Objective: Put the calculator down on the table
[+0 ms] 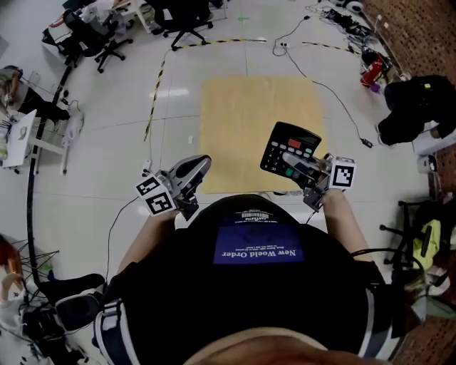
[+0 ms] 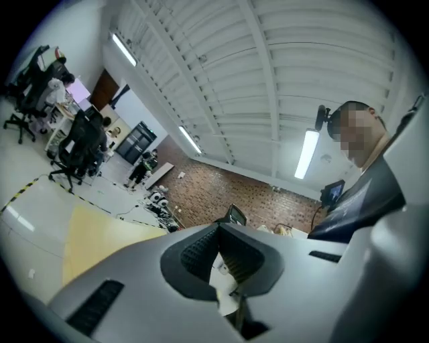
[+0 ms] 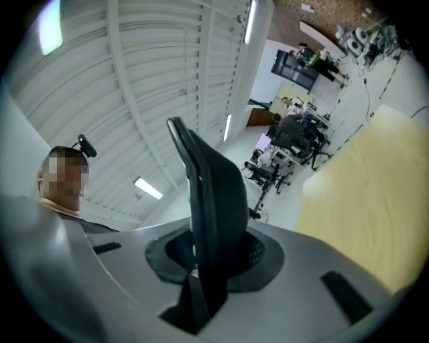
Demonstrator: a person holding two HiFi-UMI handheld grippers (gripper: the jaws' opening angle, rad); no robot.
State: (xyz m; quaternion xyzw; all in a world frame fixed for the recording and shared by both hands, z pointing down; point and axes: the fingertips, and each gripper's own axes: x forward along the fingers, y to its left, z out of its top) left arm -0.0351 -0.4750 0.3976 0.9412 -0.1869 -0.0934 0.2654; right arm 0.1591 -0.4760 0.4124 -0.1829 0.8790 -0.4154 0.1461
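A black calculator (image 1: 288, 152) with grey and coloured keys is held above the near right edge of the light wooden table (image 1: 242, 121). My right gripper (image 1: 298, 165) is shut on its lower end. In the right gripper view the calculator (image 3: 214, 201) stands edge-on between the pads of the right gripper (image 3: 211, 253), and the table (image 3: 362, 194) lies to the right. At the table's near left corner my left gripper (image 1: 201, 164) is shut with nothing in it. The left gripper view shows the left gripper (image 2: 218, 231) with its pads together and the table (image 2: 100, 234) at left.
The table stands on a white floor. Black office chairs (image 1: 178, 18) are at the back, striped tape (image 1: 153, 100) runs along the floor at left, cables trail behind the table, and a black bag (image 1: 413, 107) sits at right. The person's torso fills the near side.
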